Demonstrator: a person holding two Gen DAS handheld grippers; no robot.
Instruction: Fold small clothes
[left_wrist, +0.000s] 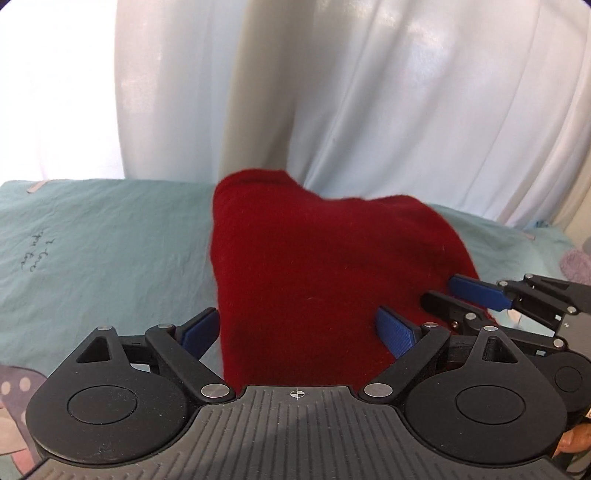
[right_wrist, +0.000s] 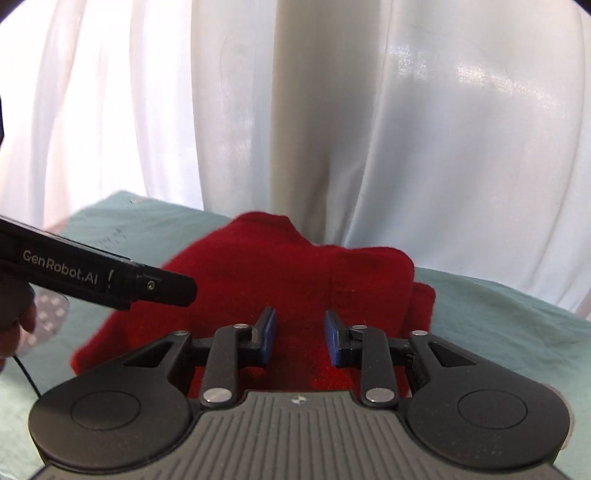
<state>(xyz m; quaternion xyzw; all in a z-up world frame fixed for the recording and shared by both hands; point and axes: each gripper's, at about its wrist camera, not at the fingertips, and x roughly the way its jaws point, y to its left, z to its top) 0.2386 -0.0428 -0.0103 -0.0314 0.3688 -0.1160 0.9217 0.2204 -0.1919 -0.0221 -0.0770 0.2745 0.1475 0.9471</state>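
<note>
A dark red knitted garment (left_wrist: 314, 266) lies bunched on the pale green sheet (left_wrist: 103, 251); it also shows in the right wrist view (right_wrist: 266, 273). My left gripper (left_wrist: 295, 328) is wide open, its blue pads either side of the garment's near edge. My right gripper (right_wrist: 300, 338) is open, its pads apart just above the red cloth. The right gripper's fingers (left_wrist: 476, 291) show at the garment's right edge in the left wrist view. The left gripper's body (right_wrist: 110, 280) shows at the left in the right wrist view.
White curtains (left_wrist: 369, 92) hang behind the sheet-covered surface. A patterned cloth (left_wrist: 14, 387) lies at the near left. A lilac fuzzy item (left_wrist: 576, 266) sits at the far right. Black handwriting (left_wrist: 35, 254) marks the sheet on the left.
</note>
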